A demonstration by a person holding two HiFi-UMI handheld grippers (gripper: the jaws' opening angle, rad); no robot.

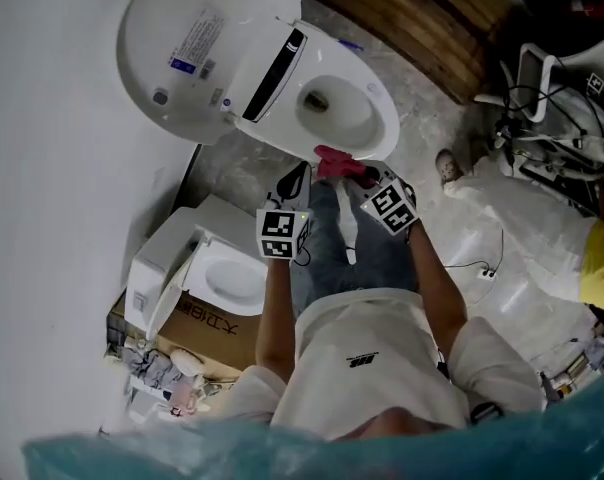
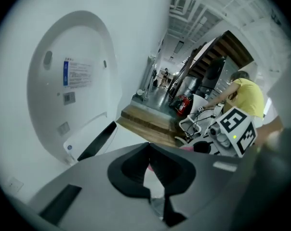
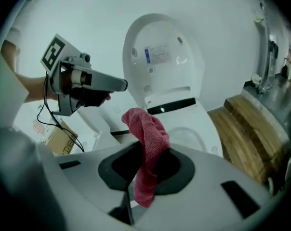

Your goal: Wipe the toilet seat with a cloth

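The white toilet stands at the top of the head view with its lid [image 1: 182,48] raised and its seat [image 1: 384,118] down around the bowl. A red cloth [image 1: 337,163] hangs just in front of the seat's near rim. My right gripper [image 1: 360,176] is shut on it, and in the right gripper view the cloth [image 3: 148,134] rises between the jaws and droops below them. My left gripper [image 1: 297,183] hovers just left of the cloth, its jaws [image 2: 150,150] pressed together with nothing between them. It also shows in the right gripper view as the left gripper [image 3: 117,84], level with the lid [image 3: 162,61].
A second white toilet [image 1: 217,268] sits on a cardboard box [image 1: 207,323] at the left, by the white wall. A wooden platform [image 1: 422,18] lies behind the toilet. Cables and equipment [image 1: 542,98] crowd the right side, near a person in yellow [image 1: 602,263].
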